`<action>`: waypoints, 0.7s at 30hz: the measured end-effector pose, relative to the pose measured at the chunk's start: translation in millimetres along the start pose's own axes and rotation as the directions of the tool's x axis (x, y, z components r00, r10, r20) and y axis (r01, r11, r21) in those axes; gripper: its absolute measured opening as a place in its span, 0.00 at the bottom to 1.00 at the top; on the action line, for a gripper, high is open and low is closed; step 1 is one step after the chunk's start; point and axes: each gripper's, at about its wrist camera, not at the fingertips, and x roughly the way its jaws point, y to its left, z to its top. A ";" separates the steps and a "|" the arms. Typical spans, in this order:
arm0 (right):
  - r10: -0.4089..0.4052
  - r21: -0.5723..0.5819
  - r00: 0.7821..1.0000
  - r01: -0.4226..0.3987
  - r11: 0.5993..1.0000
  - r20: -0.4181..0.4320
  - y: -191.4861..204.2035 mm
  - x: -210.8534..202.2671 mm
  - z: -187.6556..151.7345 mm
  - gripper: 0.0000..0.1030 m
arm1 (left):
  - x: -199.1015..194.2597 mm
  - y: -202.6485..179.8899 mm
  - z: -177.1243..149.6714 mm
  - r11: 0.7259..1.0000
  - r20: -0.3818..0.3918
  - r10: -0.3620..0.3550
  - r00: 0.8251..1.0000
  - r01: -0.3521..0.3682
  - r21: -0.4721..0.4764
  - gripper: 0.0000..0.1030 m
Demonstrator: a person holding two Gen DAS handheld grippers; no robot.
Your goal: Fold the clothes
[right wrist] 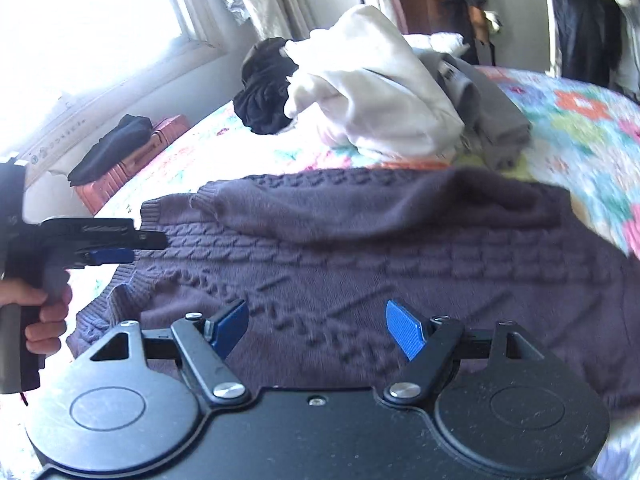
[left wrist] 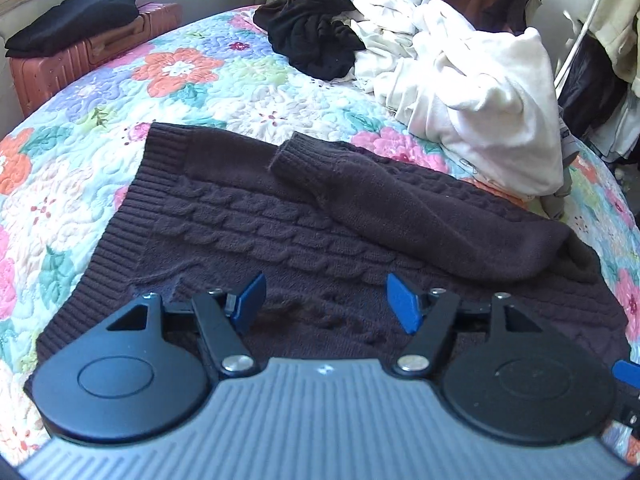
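Sweater: a dark cable-knit sweater [left wrist: 280, 224] lies flat on the floral quilt [left wrist: 180, 76], filling the centre of both views.
Done: one sleeve [left wrist: 400, 204] is folded across the body, cuff toward 11 o'clock.
Left: probably the other sleeve and body folds; blur hides the near edge.
Left gripper [left wrist: 326, 300]: jaws spread, empty, over the hem.
Right gripper [right wrist: 316, 326]: jaws spread, empty.
Waiting: white garments [left wrist: 480, 92] and black clothing [left wrist: 316, 36], heaped at 1 o'clock.

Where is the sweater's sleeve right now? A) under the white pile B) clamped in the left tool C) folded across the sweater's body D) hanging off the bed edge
C: the sleeve lies folded over the cable-knit body of the dark sweater, cuff toward the hem; both the left tool and the right tool are open and hold nothing.
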 end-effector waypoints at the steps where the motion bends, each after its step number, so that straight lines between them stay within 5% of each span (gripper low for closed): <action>1: -0.004 -0.009 1.000 0.004 1.000 0.007 -0.1 5.7 1.8 0.78 | 9.0 -4.5 3.9 1.000 0.007 0.014 1.000 -0.014 -0.014 0.65; 8: -0.047 0.027 0.998 0.046 0.999 0.029 -30.1 30.8 -0.7 0.78 | 81.1 -36.9 32.1 0.992 0.005 0.106 0.994 -0.106 -0.075 0.72; 15: -0.060 0.093 0.998 0.060 0.994 -0.001 -69.4 47.7 -13.7 0.78 | 137.2 -63.3 43.8 0.986 -0.016 0.163 0.986 -0.164 -0.035 0.73; 17: -0.073 0.094 0.997 0.073 0.993 -0.003 -74.5 52.0 -13.5 0.78 | 141.9 -68.1 41.5 0.992 0.016 0.123 0.992 -0.123 -0.012 0.45; 18: -0.077 0.094 0.997 0.077 0.993 -0.003 -76.5 54.0 -13.1 0.78 | 143.0 -69.2 40.3 0.996 0.023 0.090 0.996 -0.090 -0.001 0.17; 21: -0.090 0.103 0.996 0.090 0.991 0.002 -81.2 57.8 -12.0 0.78 | 131.4 -70.1 38.4 0.999 0.097 0.036 0.995 -0.037 -0.001 0.12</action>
